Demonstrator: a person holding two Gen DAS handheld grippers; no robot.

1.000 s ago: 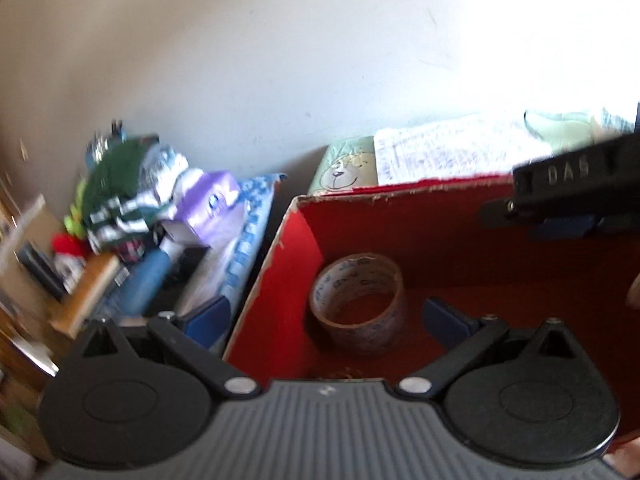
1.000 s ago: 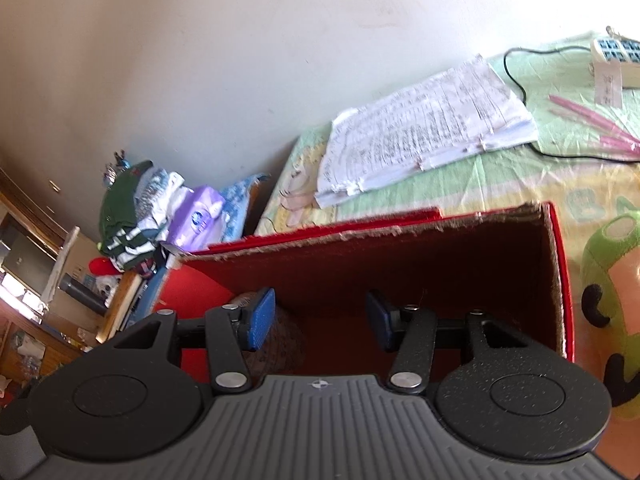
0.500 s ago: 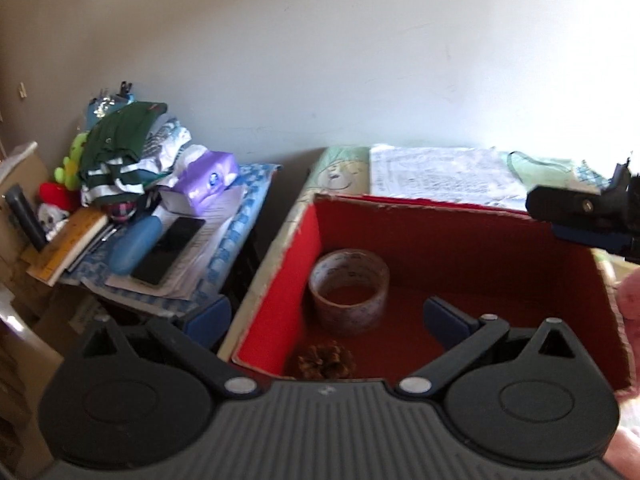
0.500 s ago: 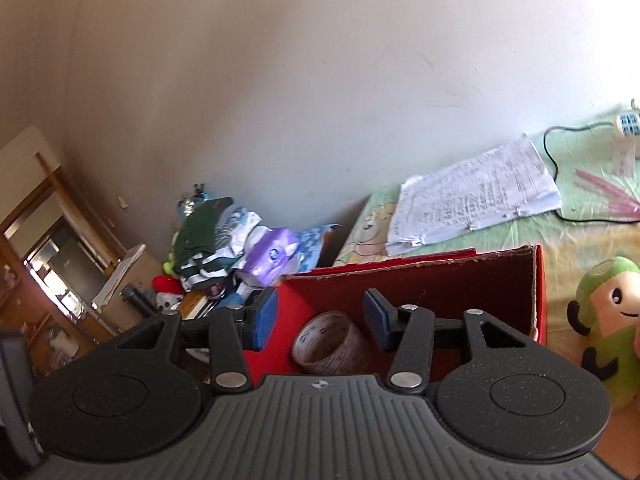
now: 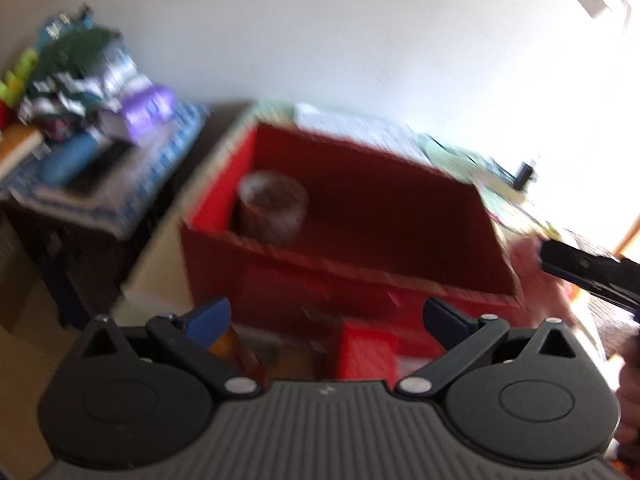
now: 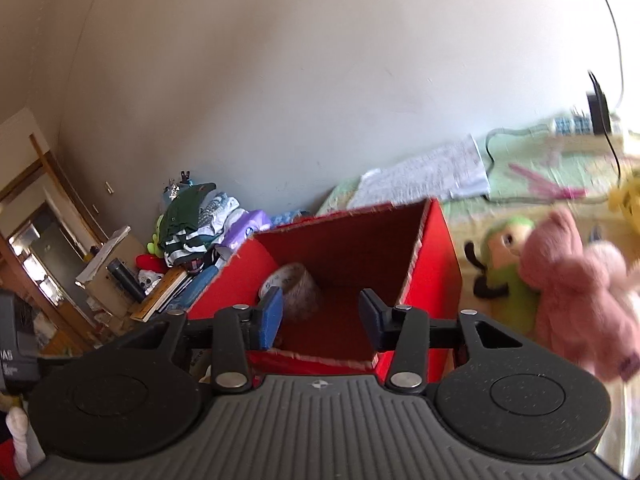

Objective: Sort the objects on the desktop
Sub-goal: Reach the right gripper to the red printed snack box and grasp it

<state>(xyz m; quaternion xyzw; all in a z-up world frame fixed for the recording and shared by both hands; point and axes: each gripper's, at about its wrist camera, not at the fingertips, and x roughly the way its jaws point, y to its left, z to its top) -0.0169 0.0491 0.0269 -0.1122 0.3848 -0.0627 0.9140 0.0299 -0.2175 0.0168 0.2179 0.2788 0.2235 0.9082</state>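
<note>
One red cardboard box (image 6: 434, 264) is seen on the bed, open at the top, and one roll of clear packing tape (image 6: 294, 290) is seen lying inside it, near the box's left wall; the same box (image 5: 304, 276) and roll (image 5: 274, 206) are shown, blurred, in the left wrist view. The left gripper (image 5: 326, 318) is held with its two blue-padded fingers spread wide and nothing between them, in front of the box's near wall. The right gripper (image 6: 320, 316) is held with its jaws moderately apart and empty, above the near edge of the box. One small red block (image 5: 366, 354) and one amber object (image 5: 236, 354), too blurred to be named, are seen just below the left gripper. To the right of the box three plush toys are counted: one green (image 6: 506, 268), one pink (image 6: 576, 292) overlapping the green one, and part of one yellow (image 6: 626, 200) at the frame edge. One sheaf of printed papers (image 6: 424, 176) is laid on the bedsheet beyond the box, with one bunch of pink sticks (image 6: 544, 184) further right. One cluttered side table (image 6: 172, 280) is seen to the left of the box, piled with clothes, one purple tissue pack (image 6: 252, 226) and books.
</note>
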